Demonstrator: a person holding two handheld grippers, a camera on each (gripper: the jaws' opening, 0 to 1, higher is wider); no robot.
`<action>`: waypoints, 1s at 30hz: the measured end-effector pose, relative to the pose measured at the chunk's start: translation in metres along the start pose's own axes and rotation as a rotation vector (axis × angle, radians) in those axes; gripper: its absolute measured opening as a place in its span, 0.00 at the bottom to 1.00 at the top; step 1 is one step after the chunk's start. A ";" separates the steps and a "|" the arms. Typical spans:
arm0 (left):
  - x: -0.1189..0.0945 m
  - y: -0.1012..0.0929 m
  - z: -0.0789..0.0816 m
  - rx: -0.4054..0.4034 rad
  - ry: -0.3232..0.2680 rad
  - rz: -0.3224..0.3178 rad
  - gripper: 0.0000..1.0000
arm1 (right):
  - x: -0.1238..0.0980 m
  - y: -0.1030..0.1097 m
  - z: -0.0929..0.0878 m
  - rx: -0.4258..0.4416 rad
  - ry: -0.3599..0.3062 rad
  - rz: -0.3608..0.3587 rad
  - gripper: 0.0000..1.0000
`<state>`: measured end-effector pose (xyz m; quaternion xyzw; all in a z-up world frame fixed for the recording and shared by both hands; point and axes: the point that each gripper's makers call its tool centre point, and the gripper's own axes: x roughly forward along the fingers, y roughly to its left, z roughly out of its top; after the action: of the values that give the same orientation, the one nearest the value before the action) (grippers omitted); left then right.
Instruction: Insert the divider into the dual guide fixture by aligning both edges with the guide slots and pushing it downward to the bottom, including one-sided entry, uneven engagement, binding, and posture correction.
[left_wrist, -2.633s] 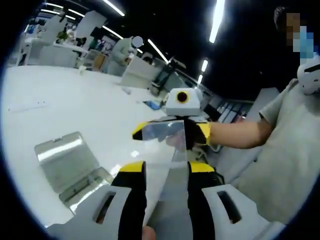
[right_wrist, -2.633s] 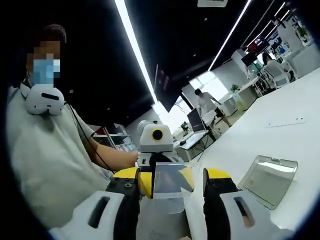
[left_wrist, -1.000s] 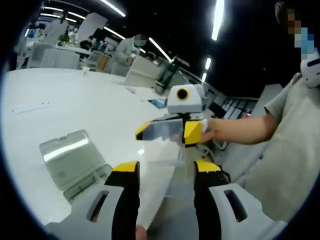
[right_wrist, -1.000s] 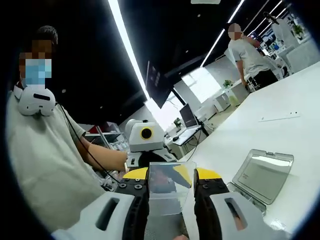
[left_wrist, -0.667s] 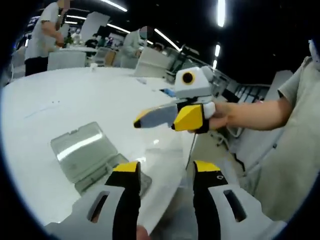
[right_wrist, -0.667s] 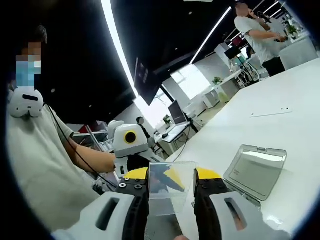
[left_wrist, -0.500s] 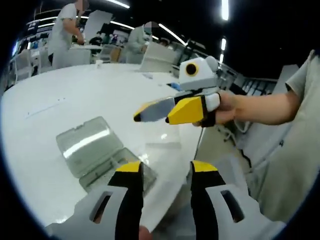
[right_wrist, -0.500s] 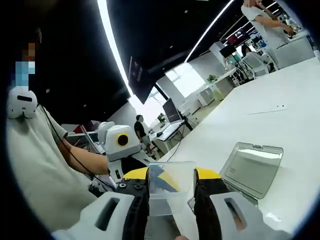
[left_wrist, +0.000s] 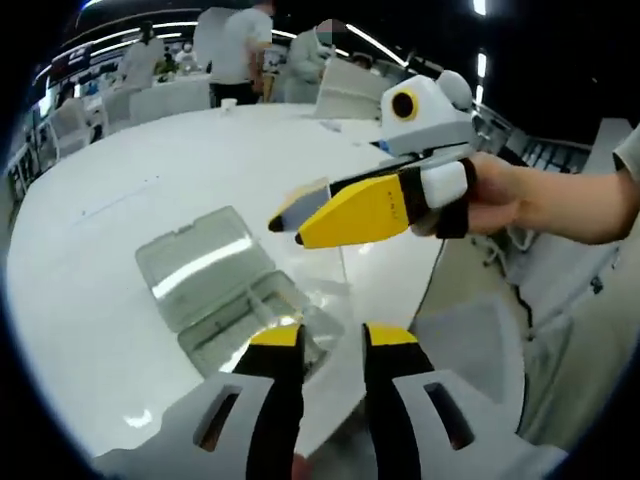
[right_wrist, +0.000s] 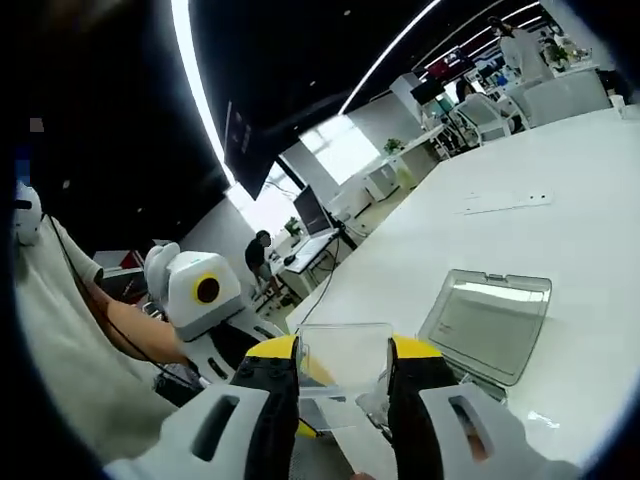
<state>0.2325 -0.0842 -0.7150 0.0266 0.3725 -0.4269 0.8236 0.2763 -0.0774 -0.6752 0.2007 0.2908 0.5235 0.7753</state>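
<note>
**Right gripper view: divider is held, fixture waits on the bench**

Right gripper view shows the right tool closed on the clear, thin rectangular plastic divider, which stands between its yellow-tipped jaws, above the edge of the white bench. The transparent plastic fixture with its hinged lid open lies on the bench to the right of the divider, apart from it. In the left gripper view the left tool has its jaws near together with nothing visible between them, and it hovers just over the same fixture.

I judge that the step in hand is to carry the divider over the fixture and to find both guide slots. For doing this well, the divider should come down upright and level, so that both edges enter together; if one side enters first, it may bind. The slots themselves are too small and too clear to see, so a slow approach is wise. The left tool could steady the fixture, because the light plastic will probably slide on the smooth bench. If it binds, lift a little, make the divider straight, then push again.
</note>
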 end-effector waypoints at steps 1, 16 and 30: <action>0.001 0.002 -0.001 -0.006 0.005 0.012 0.19 | 0.000 0.000 0.000 0.003 0.001 -0.002 0.30; 0.006 0.017 -0.006 0.008 0.055 0.147 0.13 | 0.008 -0.013 -0.007 0.063 0.034 -0.104 0.30; 0.009 0.029 -0.005 -0.027 0.047 0.218 0.15 | 0.012 -0.020 -0.017 0.141 0.067 -0.175 0.29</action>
<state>0.2544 -0.0701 -0.7320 0.0661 0.3925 -0.3291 0.8563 0.2824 -0.0739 -0.7030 0.2109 0.3694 0.4383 0.7918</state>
